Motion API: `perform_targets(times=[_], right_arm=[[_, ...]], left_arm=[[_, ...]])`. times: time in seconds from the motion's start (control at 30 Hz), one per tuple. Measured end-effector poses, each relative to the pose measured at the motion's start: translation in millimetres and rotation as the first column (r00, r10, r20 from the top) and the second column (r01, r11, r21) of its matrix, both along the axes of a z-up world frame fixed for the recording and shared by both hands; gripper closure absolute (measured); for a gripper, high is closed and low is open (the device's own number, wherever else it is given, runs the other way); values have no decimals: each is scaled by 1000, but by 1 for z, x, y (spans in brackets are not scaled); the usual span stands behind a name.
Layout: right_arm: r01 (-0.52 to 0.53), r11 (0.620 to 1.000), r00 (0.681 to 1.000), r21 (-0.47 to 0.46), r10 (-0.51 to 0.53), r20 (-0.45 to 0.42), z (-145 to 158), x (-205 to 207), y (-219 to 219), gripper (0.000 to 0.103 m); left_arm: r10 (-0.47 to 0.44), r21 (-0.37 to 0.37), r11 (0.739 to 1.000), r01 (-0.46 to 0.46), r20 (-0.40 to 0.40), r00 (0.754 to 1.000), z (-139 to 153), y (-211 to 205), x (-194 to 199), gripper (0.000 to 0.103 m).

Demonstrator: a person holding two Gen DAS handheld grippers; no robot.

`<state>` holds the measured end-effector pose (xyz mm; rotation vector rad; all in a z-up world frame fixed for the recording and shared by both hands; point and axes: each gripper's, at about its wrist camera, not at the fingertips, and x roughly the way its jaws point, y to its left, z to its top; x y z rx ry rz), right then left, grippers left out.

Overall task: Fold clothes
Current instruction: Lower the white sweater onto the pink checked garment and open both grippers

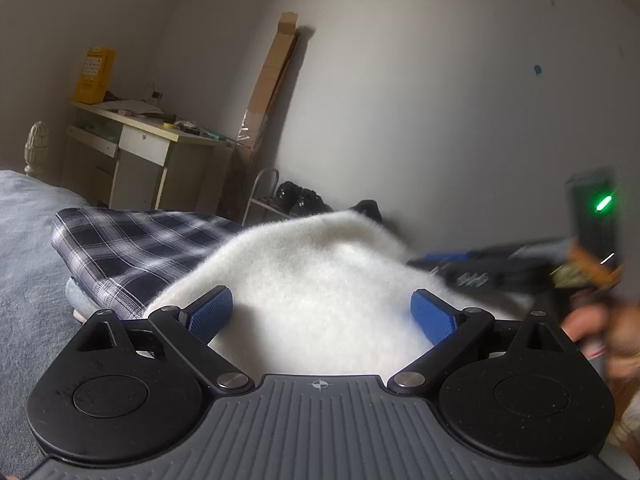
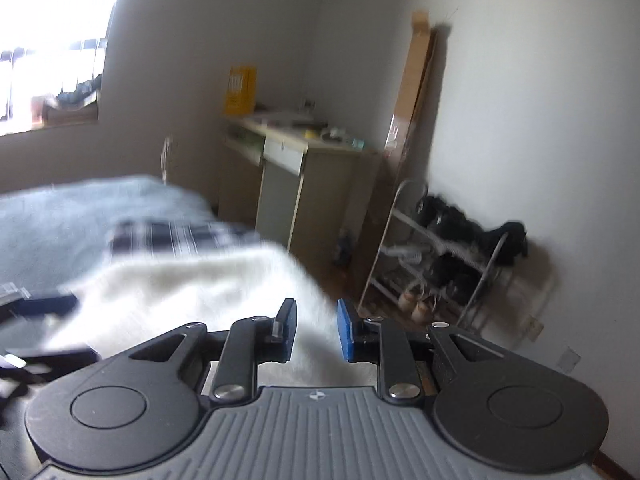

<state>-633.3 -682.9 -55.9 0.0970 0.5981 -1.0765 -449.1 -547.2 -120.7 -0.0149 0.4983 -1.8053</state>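
Observation:
A white fluffy garment (image 1: 320,280) lies heaped on the bed right in front of me. My left gripper (image 1: 322,314) is open wide over its near part, and the blue pads (image 1: 210,312) are not pressing the cloth. My right gripper (image 2: 317,332) has its pads a narrow gap apart. White fleece (image 2: 200,280) fills that gap, and the garment's right edge runs into it. A folded navy plaid garment (image 1: 132,252) sits behind the white one on the left. The right wrist view is blurred by motion.
The grey-blue bedspread (image 1: 28,240) stretches to the left. Past the bed's far edge are a cream desk (image 2: 288,160) with clutter, a tall cardboard box (image 2: 412,92) leaning on the wall, and a metal shoe rack (image 2: 440,260). A person's hand (image 1: 588,324) is at the right.

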Motion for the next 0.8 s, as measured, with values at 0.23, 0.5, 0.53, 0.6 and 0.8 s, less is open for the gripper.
perform_targets(times=[0.23, 0.5, 0.53, 0.6, 0.8], right_arm=[[49, 980, 981, 193, -83, 177, 6, -12, -44, 78], [-84, 953, 993, 291, 54, 109, 7, 54, -63, 79], [-66, 948, 996, 311, 42, 84, 0, 61, -70, 79], [-34, 943, 998, 331, 12, 67, -4, 67, -80, 79], [115, 965, 977, 236, -153, 149, 28, 42, -64, 78]], left_arm=[[11, 19, 1000, -10, -42, 999, 0, -3, 6, 5], [5, 18, 1000, -5, -37, 999, -4, -1, 8, 5], [12, 28, 1000, -11, -45, 999, -5, -3, 11, 5], [9, 28, 1000, -8, -66, 998, -6, -3, 15, 5], [-12, 6, 1000, 12, -36, 999, 1, 3, 15, 5]])
